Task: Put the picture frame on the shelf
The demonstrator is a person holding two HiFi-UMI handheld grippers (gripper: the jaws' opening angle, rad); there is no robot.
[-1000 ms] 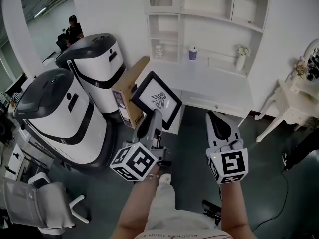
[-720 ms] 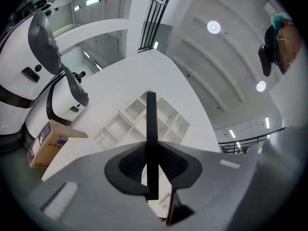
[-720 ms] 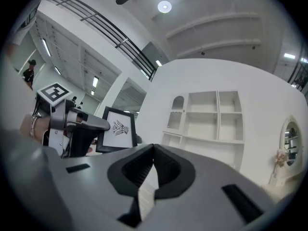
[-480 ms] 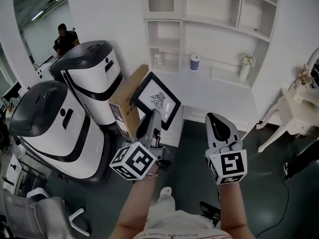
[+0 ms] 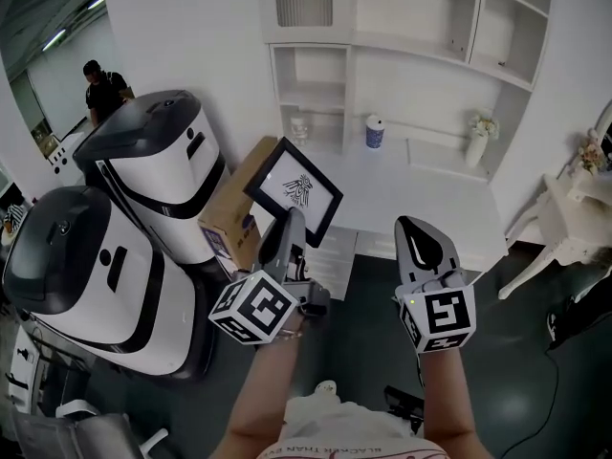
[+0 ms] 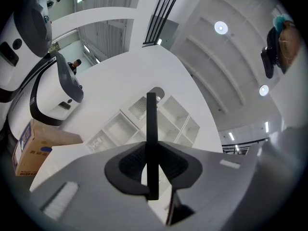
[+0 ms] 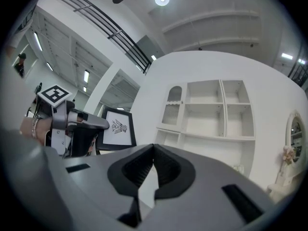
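Note:
The picture frame [image 5: 295, 191], black with a white sheet and a dark drawing, is tilted in front of the white desk [image 5: 430, 194]. My left gripper [image 5: 290, 226] is shut on its lower edge. In the left gripper view the frame [image 6: 151, 129] stands edge-on between the pads, with the white shelf unit [image 6: 168, 124] behind it. My right gripper [image 5: 422, 239] is shut and empty, level with the left one. Its own view shows the frame [image 7: 118, 127], the left gripper [image 7: 103, 124] and the shelf unit [image 7: 207, 114] ahead. The shelf unit [image 5: 411, 44] rises above the desk.
Two large white-and-black machines [image 5: 148, 165] [image 5: 72, 275] stand at the left, with a cardboard box [image 5: 229, 220] beside them. On the desk stand a blue-and-white cup [image 5: 375, 132], a vase [image 5: 475, 140] and a small figure [image 5: 300, 130]. A white side table [image 5: 564, 220] is at the right. A person [image 5: 100, 86] stands far left.
Both grippers and the held frame have moved toward the desk and shelf unit, which now look nearer. The machines have slid further left and down in view. Both grips are unchanged.

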